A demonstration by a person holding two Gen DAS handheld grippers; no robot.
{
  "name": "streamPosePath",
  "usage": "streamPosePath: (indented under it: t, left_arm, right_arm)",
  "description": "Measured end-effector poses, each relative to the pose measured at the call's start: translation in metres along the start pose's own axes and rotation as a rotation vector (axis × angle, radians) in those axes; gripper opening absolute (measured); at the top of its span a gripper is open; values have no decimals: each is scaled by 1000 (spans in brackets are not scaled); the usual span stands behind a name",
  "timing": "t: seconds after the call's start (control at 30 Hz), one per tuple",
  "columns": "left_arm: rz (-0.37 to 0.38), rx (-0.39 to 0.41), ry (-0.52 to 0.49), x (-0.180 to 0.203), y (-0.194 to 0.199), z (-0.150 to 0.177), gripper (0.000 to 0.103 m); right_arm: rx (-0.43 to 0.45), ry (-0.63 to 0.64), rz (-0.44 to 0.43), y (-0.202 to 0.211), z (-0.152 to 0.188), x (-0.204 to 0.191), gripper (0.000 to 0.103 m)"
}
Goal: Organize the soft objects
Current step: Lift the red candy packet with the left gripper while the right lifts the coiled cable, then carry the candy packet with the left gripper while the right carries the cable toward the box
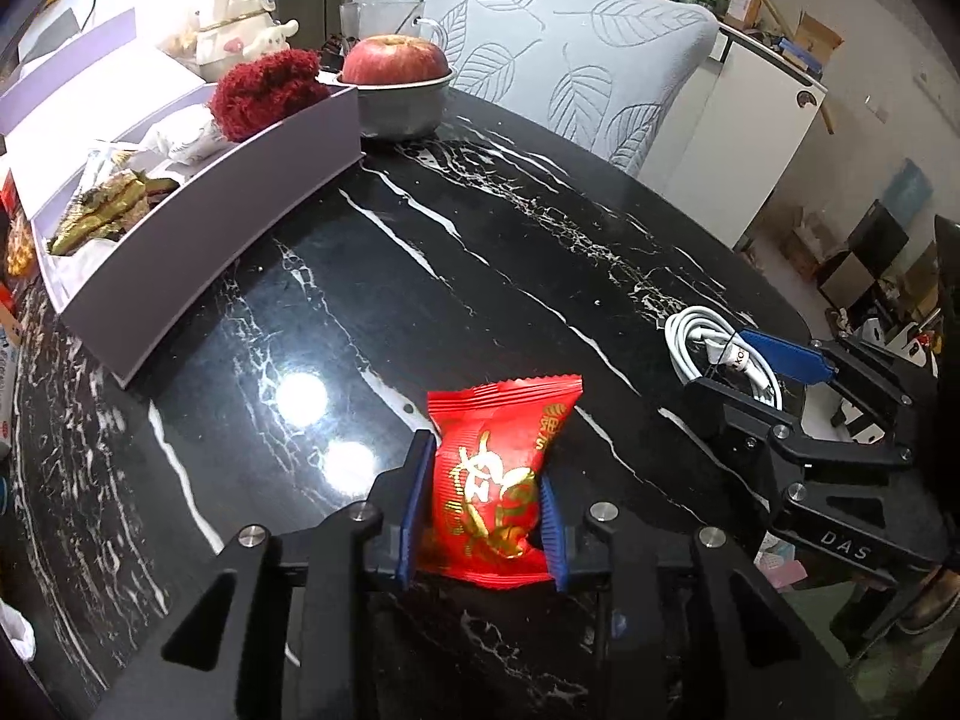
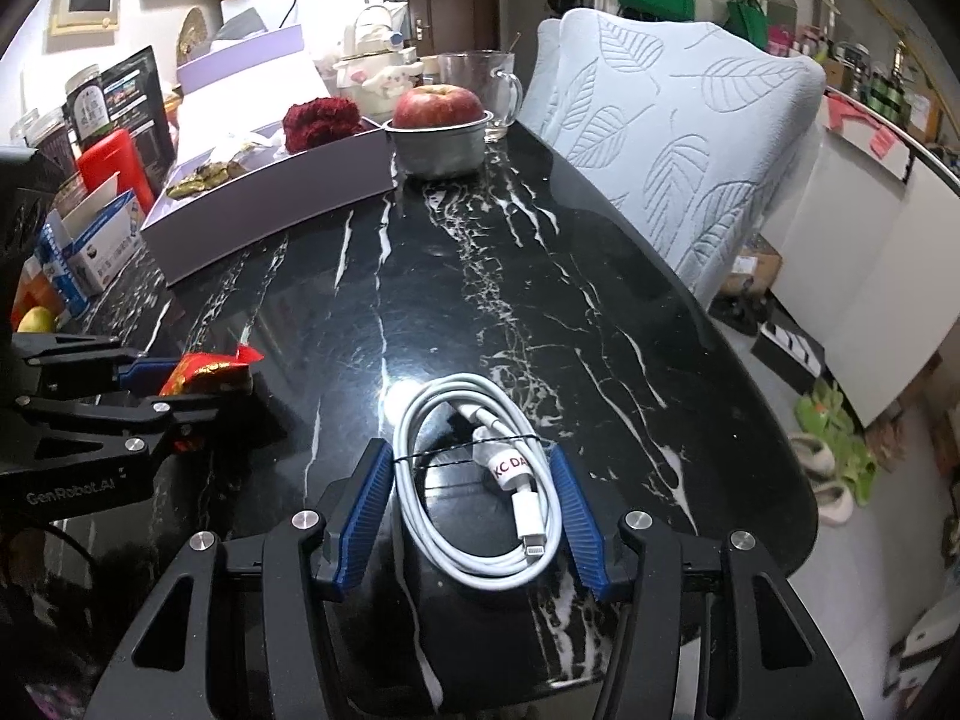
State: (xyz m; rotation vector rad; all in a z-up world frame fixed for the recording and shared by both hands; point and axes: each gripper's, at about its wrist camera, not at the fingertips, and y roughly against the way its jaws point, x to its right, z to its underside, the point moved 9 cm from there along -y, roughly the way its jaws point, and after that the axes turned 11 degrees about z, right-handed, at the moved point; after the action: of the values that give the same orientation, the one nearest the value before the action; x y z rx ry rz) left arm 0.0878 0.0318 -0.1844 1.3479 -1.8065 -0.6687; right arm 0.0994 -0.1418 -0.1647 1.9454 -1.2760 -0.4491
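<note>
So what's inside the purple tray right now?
The purple tray holds a red fuzzy item, a white wrapped packet and gold-green wrappers. Its near wall hides anything lower down.

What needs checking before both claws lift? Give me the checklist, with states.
1. Left claw clamped on the red snack packet: ok.
2. Right claw pads pressing the coiled white cable: cannot tell; pads sit at its sides.
3. Cable coil tied together: ok, a thin black tie crosses it.
4. Lavender box open with room: ok.
5. Tabletop path to the box free: ok.
6. Apple bowl clear of that path: ok, beyond the box's far end.
</note>
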Motion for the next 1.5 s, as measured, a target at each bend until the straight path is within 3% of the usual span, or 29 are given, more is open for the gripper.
streamPosePath:
  t: [0.33,1.07,1.27,1.5]
  left_arm:
    - [-32,35,43,-4,25,17,31]
    - [-109,147,140,-40,109,55,31]
    - [-122,176,158,-53,123,52,31]
    - [-147,262,138,-62,154,27,31]
  right_arm:
    - [24,25,-58,13,4,-16,54]
    - [64,173,-301,56,13,-125,54]
    - [84,207,-354,67,4,-148,54]
    - [132,223,-396,81,-19,-164,54]
